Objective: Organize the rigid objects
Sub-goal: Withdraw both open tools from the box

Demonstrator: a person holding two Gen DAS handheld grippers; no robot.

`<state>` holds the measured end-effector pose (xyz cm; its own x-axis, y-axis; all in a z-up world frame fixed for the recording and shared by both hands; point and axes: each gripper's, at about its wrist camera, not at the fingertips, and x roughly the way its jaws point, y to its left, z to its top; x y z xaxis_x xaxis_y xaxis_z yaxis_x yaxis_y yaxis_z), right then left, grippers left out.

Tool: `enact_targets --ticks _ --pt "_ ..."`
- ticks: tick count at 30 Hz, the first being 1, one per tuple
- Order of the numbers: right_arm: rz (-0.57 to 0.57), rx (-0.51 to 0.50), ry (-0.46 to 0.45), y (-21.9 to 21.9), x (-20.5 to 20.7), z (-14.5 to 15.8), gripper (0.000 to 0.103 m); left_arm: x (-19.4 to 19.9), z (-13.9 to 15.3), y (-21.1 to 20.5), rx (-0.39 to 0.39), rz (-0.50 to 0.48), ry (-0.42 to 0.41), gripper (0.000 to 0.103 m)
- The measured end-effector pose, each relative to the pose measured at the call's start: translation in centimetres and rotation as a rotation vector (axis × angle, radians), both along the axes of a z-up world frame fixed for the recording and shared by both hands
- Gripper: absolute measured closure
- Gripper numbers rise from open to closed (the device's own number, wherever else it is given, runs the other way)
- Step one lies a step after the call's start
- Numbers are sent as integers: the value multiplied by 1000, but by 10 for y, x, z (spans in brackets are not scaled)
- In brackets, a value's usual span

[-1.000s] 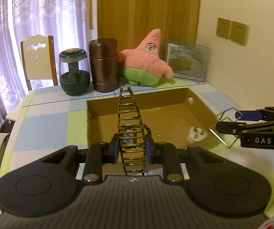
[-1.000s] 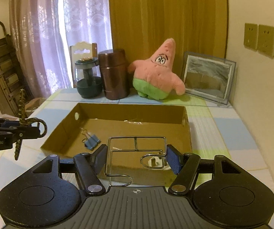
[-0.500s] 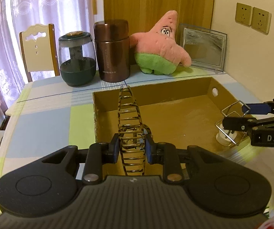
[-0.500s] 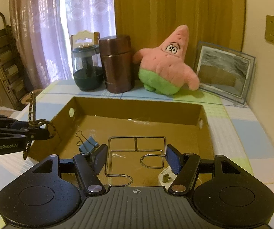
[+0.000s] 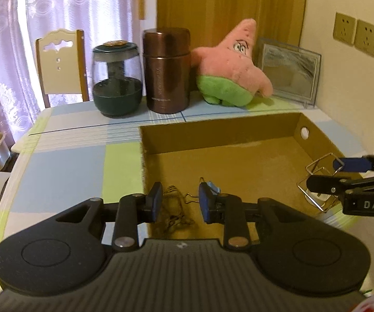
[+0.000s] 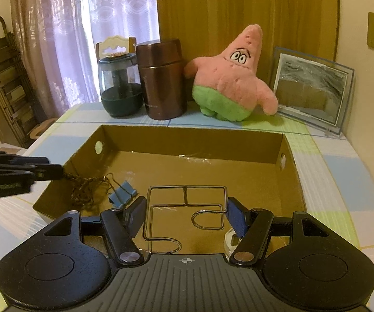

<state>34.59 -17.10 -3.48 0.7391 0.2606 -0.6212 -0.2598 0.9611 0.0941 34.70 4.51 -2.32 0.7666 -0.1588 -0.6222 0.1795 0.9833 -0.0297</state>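
My left gripper (image 5: 180,201) is open over the near left corner of the cardboard box (image 5: 220,135). The dark coiled wire piece (image 5: 172,208) lies on the box floor between its fingers, next to a blue binder clip (image 5: 211,187). My right gripper (image 6: 185,214) is shut on a silver wire rack (image 6: 187,205) and holds it above the box's near right part. A white plug (image 6: 230,241) lies under it. The right gripper also shows in the left wrist view (image 5: 343,174), and the left gripper in the right wrist view (image 6: 54,171).
At the back of the table stand a glass jar (image 6: 120,85), a brown canister (image 6: 161,78), a pink star plush (image 6: 233,78) and a framed picture (image 6: 313,88). A chair (image 5: 60,62) stands behind the table's left end. The wall is close on the right.
My left gripper has lowered into the box and opened; the coiled wire piece now lies on the box floor. My right gripper has moved forward over the box with the rack.
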Motion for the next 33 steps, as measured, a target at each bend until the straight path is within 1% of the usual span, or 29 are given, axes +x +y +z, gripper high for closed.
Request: enact_targets --ticks 3,9,14,18,19,22,23,24,27,29,33 --pt "0 0 4 0 0 -1 40 -12 3 10 -13 25 -7 78" --pt "4 -3 11 4 6 -2 40 -31 3 20 -23 42 -6 78" --pt "3 -8 20 8 12 -6 40 -38 1 22 -27 50 -7 78" --pt "15 21 21 10 15 -7 40 -42 1 23 -29 52 -4 77" --pt "10 20 20 10 15 -6 39 -44 2 23 -29 51 -6 75" --pt "-7 44 14 5 9 -2 29 -50 3 23 -36 51 -9 70" --pt "-11 51 15 2 6 0 28 -53 4 22 -38 53 -10 69" --pt "-13 58 18 0 2 2 27 -55 5 22 -38 54 -11 68" --pt "-28 78 31 -10 -14 8 27 -66 9 19 -41 54 -16 60" --pt "-47 87 49 -18 -28 10 26 -75 12 17 -42 57 -21 51" --pt "-84 104 78 -29 -59 12 26 -96 18 9 -44 62 -25 44"
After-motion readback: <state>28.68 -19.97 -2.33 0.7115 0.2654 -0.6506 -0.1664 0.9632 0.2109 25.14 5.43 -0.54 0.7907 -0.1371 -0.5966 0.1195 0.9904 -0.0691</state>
